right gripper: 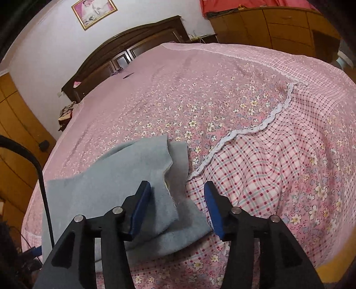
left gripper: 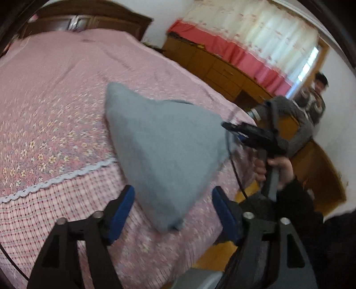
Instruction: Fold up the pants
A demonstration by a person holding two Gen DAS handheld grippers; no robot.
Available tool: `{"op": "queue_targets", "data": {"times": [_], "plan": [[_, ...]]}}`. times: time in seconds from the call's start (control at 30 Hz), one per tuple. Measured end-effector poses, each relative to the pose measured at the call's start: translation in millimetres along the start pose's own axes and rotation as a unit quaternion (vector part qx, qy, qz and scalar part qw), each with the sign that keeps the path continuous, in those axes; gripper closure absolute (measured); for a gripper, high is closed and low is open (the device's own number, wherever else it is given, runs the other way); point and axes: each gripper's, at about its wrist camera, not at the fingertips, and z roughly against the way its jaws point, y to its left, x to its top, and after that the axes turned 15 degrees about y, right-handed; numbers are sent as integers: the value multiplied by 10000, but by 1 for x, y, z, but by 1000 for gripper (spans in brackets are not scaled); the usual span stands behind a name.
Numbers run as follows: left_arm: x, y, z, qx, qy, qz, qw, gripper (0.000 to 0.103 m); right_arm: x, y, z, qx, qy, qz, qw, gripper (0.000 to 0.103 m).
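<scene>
The bed [right gripper: 222, 93] carries a pink floral cover with a checked border and a white lace trim [right gripper: 255, 129]; a dark wooden headboard [right gripper: 124, 51] stands at its far end, with wooden cabinets [left gripper: 211, 64] along the wall. The grey-blue pants [right gripper: 133, 177], folded, lie near the bed's foot edge. The left claw [left gripper: 173, 213] is released, pants beyond its fingers. The right claw [right gripper: 178, 209] is released, jaws astride the pants' edge. Only the right wrist view shows a framed picture [right gripper: 94, 12]; only the left wrist view shows curtains [left gripper: 255, 33], a hand [left gripper: 276, 171] and a person [left gripper: 318, 97] at the doorway.

pants [right gripper: 115, 177]: lower left hidden behind gripper body | bedspread [left gripper: 55, 89]: motion-blurred | headboard [left gripper: 89, 20]: top cut off
</scene>
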Motion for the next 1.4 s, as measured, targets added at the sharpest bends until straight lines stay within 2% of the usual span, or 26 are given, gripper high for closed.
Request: {"op": "queue_targets", "data": {"times": [0.07, 0.13, 0.17, 0.2, 0.23, 0.27, 0.3, 0.33, 0.4, 0.43, 0.47, 0.5, 0.53, 0.57, 0.6, 0.63, 0.67, 0.73, 0.77, 0.87, 0.9, 1.0, 1.13, 1.23, 1.33, 1.4], "plan": [[-7, -16, -2, 308, -85, -308, 9990, 21, 3, -8, -3, 251, 61, -200, 9995, 50], [-12, -24, -13, 1002, -223, -399, 9939, 22, 8, -19, -6, 622, 179, -467, 9968, 50], [-13, -25, -20, 1350, -284, -334, 9899, 25, 9, -23, -8, 864, 247, -586, 9942, 50], [-13, -24, -23, 1491, -403, -232, 9877, 34, 10, -25, -9, 988, 296, -621, 9927, 53], [-14, -20, -26, 1497, -482, -98, 9875, 36, 10, -25, -10, 1064, 333, -614, 9919, 68], [-14, -16, -29, 1469, -520, 102, 9877, 36, 10, -23, -9, 1093, 345, -534, 9920, 75], [-15, -9, -34, 1454, -489, 322, 9876, 36, 10, -21, -6, 1079, 290, -466, 9926, 87], [-16, -4, -39, 1400, -387, 433, 9884, 37, 10, -15, -1, 1041, 214, -385, 9936, 92], [-24, 0, -44, 1292, -307, 501, 9899, 39, 11, -5, 14, 1086, 14, -230, 9938, 94], [-27, -2, -44, 1092, -313, 473, 9924, 39, 12, 2, 21, 1145, -77, -152, 9933, 95], [-31, -5, -42, 709, -316, 386, 9962, 37, 14, 11, 29, 1180, -177, -44, 9928, 95], [-35, -9, -39, 399, -370, 279, 9981, 31, 16, 21, 36, 1208, -267, 83, 9923, 95], [-39, -13, -37, 449, -515, 209, 9974, 28, 19, 33, 44, 1257, -342, 237, 9912, 95], [-41, -15, -38, 706, -652, 197, 9952, 27, 22, 46, 50, 1320, -389, 377, 9898, 95], [-41, -16, -45, 1212, -647, 279, 9901, 28, 24, 56, 55, 1375, -425, 481, 9884, 95], [-39, -14, -53, 1327, -521, 350, 9892, 29, 26, 71, 61, 1447, -470, 585, 9866, 95], [-37, -9, -58, 1256, -392, 459, 9902, 29, 30, 86, 67, 1600, -514, 700, 9833, 95], [-38, 0, -55, 987, -577, 704, 9909, 30, 33, 107, 74, 1874, -539, 823, 9773, 95], [-38, 5, -52, 907, -666, 797, 9904, 34, 35, 117, 79, 2019, -544, 904, 9737, 95], [-39, 17, -49, 1135, -665, 1062, 9856, 66, 36, 157, 93, 2240, -629, 1247, 9645, 95], [-42, 21, -47, 1120, -673, 1142, 9848, 72, 35, 169, 99, 2296, -673, 1371, 9612, 95], [-55, 31, -33, 1301, -733, 1289, 9804, 77, 33, 191, 115, 2433, -821, 1632, 9526, 95], [-70, 22, -6, 2168, -1080, 1155, 9633, 76, 26, 202, 123, 2412, -1026, 1726, 9495, 96], [-82, 34, -3, 2423, -991, 1320, 9561, 76, 12, 188, 112, 2193, -1132, 1629, 9553, 96], [-87, 45, -9, 2432, -830, 1475, 9551, 76, 3, 151, 73, 1770, -845, 1087, 9745, 96], [-89, 44, -9, 2435, -849, 1492, 9546, 76, -7, 116, 35, 1268, -480, 627, 9888, 96]]}}
